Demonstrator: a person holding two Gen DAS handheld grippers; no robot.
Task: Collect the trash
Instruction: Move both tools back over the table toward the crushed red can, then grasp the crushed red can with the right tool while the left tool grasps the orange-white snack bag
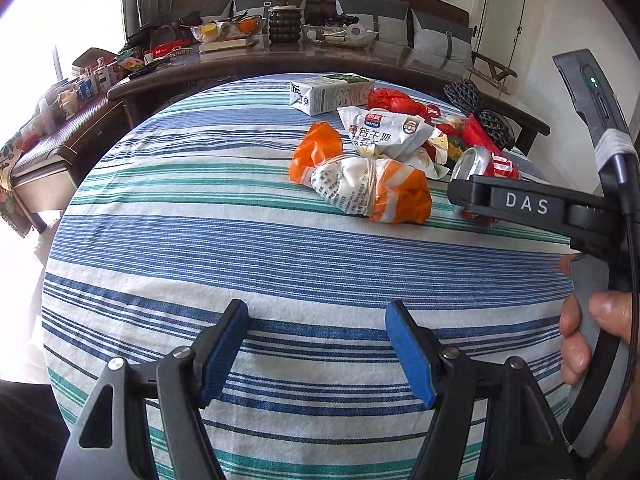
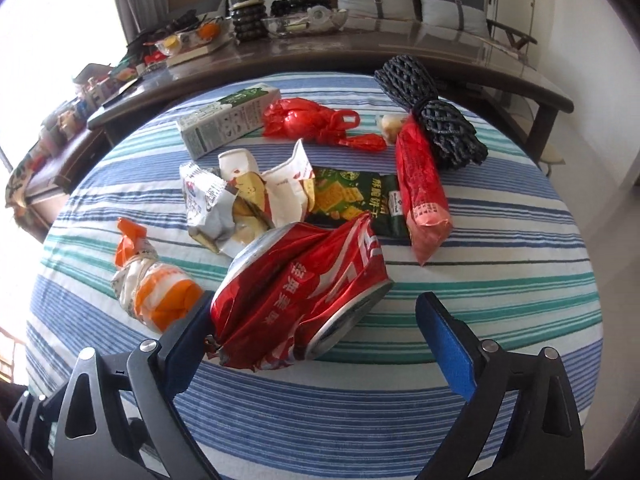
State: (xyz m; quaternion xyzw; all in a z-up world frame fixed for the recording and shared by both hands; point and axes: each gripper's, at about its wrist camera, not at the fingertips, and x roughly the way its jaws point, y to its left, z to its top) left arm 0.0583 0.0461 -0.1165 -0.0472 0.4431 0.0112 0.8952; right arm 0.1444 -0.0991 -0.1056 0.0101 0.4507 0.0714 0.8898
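Trash lies on a striped tablecloth (image 1: 248, 240). A crushed red can (image 2: 304, 292) lies between the open fingers of my right gripper (image 2: 320, 328), against the left finger and clear of the right one. The can also shows in the left wrist view (image 1: 486, 166), behind the right gripper (image 1: 472, 200). My left gripper (image 1: 316, 344) is open and empty over bare cloth near the front edge. An orange and white bag (image 1: 360, 184) (image 2: 154, 292), a white snack wrapper (image 1: 384, 130) (image 2: 208, 204) and a milk carton (image 1: 332, 94) (image 2: 228, 120) lie further back.
More trash in the right wrist view: a red plastic bag (image 2: 312, 120), a green cracker packet (image 2: 352, 200), a red sleeve wrapper (image 2: 420, 192), a torn paper cup (image 2: 280, 184) and a black foam net (image 2: 432, 120). A cluttered dark wooden table (image 1: 320, 60) stands behind.
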